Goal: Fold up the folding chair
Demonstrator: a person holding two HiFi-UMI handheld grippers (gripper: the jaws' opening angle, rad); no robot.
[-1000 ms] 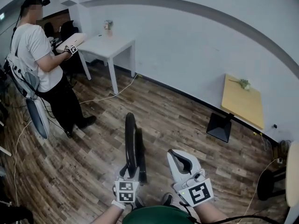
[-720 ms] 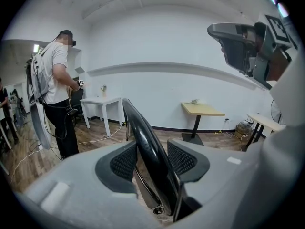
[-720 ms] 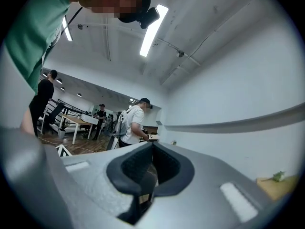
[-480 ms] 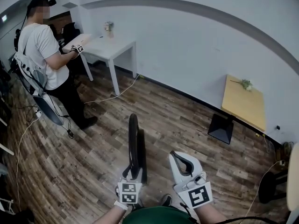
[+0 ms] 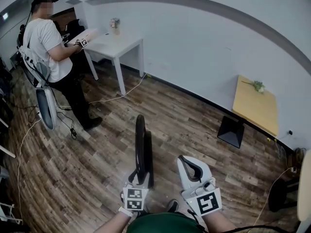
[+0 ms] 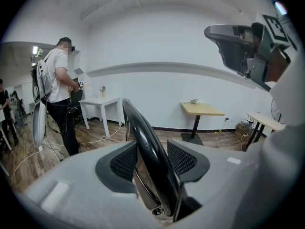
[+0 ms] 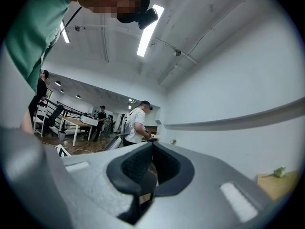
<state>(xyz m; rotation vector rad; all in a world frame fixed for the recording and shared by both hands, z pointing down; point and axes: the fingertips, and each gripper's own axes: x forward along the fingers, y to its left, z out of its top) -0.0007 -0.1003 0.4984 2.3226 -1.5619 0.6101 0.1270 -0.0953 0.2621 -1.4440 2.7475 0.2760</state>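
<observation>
The black folding chair stands upright on the wooden floor in the head view, edge-on and narrow, its parts lying close together. My left gripper is shut on its near edge, low in that view. In the left gripper view the chair's curved black rim runs between the two mesh pads, which press on it from both sides. My right gripper hovers just right of the chair, apart from it. Its jaws are shut with nothing between them, and it points slightly upward toward the room.
A person stands at the far left beside a white table. A small wooden table on a black base stands by the white wall at right. Cables trail over the floor.
The chair and both grippers have shifted slightly across the floor together. The person at the left has moved closer to the white table. Neither gripper's jaws have changed.
</observation>
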